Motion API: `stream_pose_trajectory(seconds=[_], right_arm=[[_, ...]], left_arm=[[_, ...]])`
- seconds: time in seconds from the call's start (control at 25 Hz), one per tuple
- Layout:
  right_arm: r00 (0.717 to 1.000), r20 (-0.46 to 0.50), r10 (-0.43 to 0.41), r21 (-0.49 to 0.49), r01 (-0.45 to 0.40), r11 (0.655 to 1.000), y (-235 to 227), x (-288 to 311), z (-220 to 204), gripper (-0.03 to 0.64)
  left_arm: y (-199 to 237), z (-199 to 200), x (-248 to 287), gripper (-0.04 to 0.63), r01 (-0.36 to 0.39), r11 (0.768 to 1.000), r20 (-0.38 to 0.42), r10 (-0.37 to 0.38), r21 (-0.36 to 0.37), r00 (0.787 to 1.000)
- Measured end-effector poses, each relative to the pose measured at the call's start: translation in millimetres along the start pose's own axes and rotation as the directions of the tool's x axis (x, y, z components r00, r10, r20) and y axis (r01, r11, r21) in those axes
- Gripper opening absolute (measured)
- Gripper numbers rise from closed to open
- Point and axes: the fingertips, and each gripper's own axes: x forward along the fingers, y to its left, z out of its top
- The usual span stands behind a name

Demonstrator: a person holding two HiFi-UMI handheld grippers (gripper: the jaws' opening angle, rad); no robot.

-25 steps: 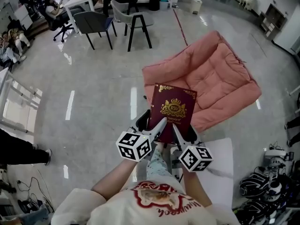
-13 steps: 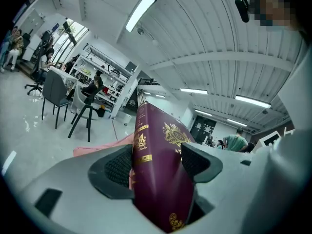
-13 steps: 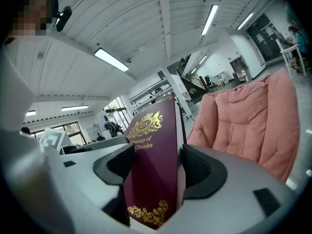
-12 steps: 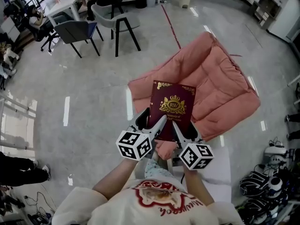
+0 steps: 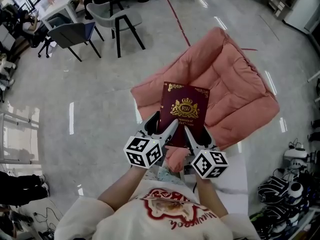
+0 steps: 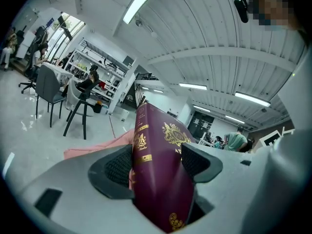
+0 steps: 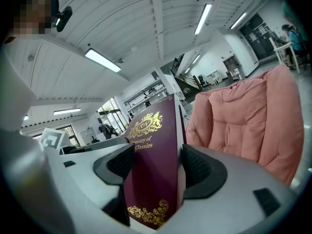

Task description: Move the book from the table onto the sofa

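1. Two claws share one load. In the head view, the left claw [image 5: 162,129] and the right claw [image 5: 197,136] sit side by side at 6 o'clock of the book [image 5: 183,109], both gripping its lower edge.
2. The left gripper view shows the left claw [image 6: 156,165] drawn in narrow. Its ribbed pads [image 6: 119,165] press on both faces of the book [image 6: 157,130], and the gold-stamped spine faces the camera.
3. The right gripper view shows the right claw [image 7: 158,168] clamped the same way on the book [image 7: 151,130]. The front cover, with its gold crest, lies against the 9 o'clock pad.
4. The book is burgundy and is held in the air with its cover towards the head camera. It is off the tabletop [image 5: 235,171], and its upper half lies over the near corner of the sofa [image 5: 235,89].
5. The sofa is pink and padded and sits on a glossy grey floor [image 5: 90,99]. It spreads from 12 to 3 o'clock of the book, and in the right gripper view it stands at 2 o'clock, beyond the book [image 7: 243,116].
6. The white tabletop lies at 5 o'clock of the claws, beside the person's right arm.
7. Two chairs [image 5: 70,34] stand well apart from all this, at 11 o'clock.
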Motion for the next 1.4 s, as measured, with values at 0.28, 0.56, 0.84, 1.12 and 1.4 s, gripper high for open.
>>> stream_pose_trajectory(seconds=[0.28, 0.56, 0.84, 1.12, 1.4], right_arm=[[0.998, 0.006, -0.058, 0.022, 0.058, 0.998, -4.6, 14.0, -5.8, 0.288], [0.990, 0.003, -0.138, 0.054, 0.138, 0.989, -13.3, 41.7, -13.0, 0.288], [0.983, -0.043, -0.178, 0.097, 0.182, 0.979, -48.4, 62.5, -34.5, 0.288], [0.975, -0.073, -0.208, 0.139, 0.217, 0.966, -79.8, 83.0, -58.8, 0.288], [0.967, -0.112, -0.228, 0.182, 0.245, 0.952, -112.2, 100.7, -94.6, 0.288]], left_arm=[[15.3, -2.6, 13.3, 0.313, 0.038, 0.999, -0.046, -0.038, -0.009, 0.998], [41.9, -5.9, 37.8, 0.313, 0.085, 0.996, -0.107, -0.088, -0.034, 0.990], [60.0, -36.9, 70.6, 0.313, 0.088, 0.994, -0.177, -0.098, -0.062, 0.979], [79.2, -67.0, 98.8, 0.313, 0.079, 0.995, -0.236, -0.092, -0.063, 0.967], [101.2, -108.2, 121.1, 0.313, 0.063, 0.995, -0.293, -0.081, -0.072, 0.953]])
